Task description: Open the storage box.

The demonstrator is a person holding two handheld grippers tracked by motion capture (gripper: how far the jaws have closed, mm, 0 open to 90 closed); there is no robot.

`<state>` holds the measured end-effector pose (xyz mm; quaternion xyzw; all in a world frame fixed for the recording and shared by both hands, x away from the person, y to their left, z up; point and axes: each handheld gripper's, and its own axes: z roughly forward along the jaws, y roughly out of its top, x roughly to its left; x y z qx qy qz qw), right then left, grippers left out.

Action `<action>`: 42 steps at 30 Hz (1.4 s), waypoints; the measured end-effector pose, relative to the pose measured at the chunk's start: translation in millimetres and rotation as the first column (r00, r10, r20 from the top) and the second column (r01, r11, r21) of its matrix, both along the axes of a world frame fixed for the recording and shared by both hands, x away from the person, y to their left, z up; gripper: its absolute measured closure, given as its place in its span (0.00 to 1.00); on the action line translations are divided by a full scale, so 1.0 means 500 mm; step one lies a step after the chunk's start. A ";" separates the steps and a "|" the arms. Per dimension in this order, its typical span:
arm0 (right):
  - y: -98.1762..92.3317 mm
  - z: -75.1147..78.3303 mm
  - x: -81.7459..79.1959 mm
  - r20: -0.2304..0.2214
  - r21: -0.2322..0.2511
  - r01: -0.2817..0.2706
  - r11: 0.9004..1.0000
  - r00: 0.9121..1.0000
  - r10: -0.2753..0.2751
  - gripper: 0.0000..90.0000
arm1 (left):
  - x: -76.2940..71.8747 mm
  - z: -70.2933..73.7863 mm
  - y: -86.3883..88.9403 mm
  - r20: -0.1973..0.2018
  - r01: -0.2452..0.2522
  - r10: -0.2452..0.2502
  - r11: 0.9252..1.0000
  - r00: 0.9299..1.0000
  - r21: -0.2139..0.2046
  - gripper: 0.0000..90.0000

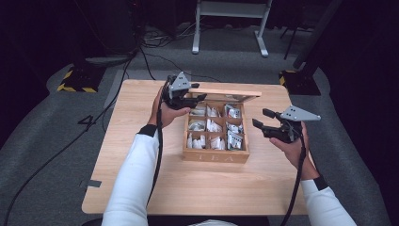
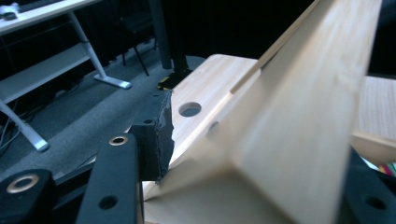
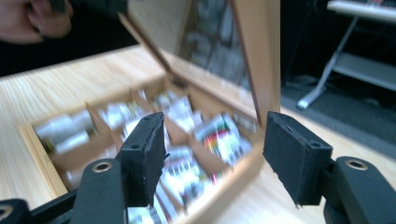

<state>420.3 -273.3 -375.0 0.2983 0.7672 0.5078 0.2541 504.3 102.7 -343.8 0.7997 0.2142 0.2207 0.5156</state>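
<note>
Lid (image 1: 225,92) of tea box (image 1: 215,156) raised upright.
Left gripper (image 1: 192,100) pinches the lid's edge; right gripper (image 1: 263,118) hovers beside the box, jaws spread, nothing between them.

A light wooden table (image 1: 141,188) is standing on grey carpet (image 1: 42,141); a white-legged desk frame (image 1: 230,28) is sitting beyond, cables (image 1: 155,42) trailing nearby.

white sleeves (image 1: 134,174), seemingly black cuffs, black jaws
</note>
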 end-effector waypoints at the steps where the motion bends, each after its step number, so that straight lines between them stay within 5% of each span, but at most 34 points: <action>1: -0.016 -0.023 0.002 -0.034 -0.008 0.010 1.000 0.999 -0.010 0.43 | 0.003 0.001 0.000 -0.001 0.001 -0.001 1.000 1.000 -0.003 0.54; 5: -0.043 -0.056 0.004 -0.069 -0.029 0.032 0.999 0.997 -0.034 0.43 | 0.014 0.006 0.000 -0.011 -0.003 0.003 1.000 1.000 -0.015 0.54; 6: -0.062 -0.077 0.007 -0.111 -0.033 0.049 0.998 0.992 -0.053 0.43 | 0.017 0.007 0.001 -0.010 -0.002 0.002 1.000 1.000 -0.016 0.54; 10: -0.086 -0.113 0.010 -0.158 -0.064 0.077 0.995 0.984 -0.087 0.43 | 0.027 0.012 0.001 -0.016 -0.010 0.009 1.000 1.000 -0.028 0.53; 16: -0.099 -0.148 0.006 -0.221 -0.055 0.068 0.996 0.972 -0.078 0.43 | 0.048 0.020 0.001 -0.037 -0.019 0.017 0.998 0.999 -0.052 0.52; 27: -0.116 -0.180 -0.003 -0.263 -0.065 0.081 0.995 0.960 -0.095 0.43 | 0.088 0.030 -0.002 -0.063 -0.054 0.048 0.993 0.997 -0.104 0.49; 33: -0.115 -0.197 -0.003 -0.297 -0.083 0.076 0.994 0.950 -0.098 0.42 | 0.110 0.033 -0.009 -0.075 -0.094 0.086 0.989 0.993 -0.114 0.46; 42: -0.108 -0.201 -0.003 -0.310 -0.085 0.069 0.994 0.946 -0.092 0.42 | 0.135 0.022 -0.015 -0.100 -0.131 0.121 0.986 0.988 -0.103 0.44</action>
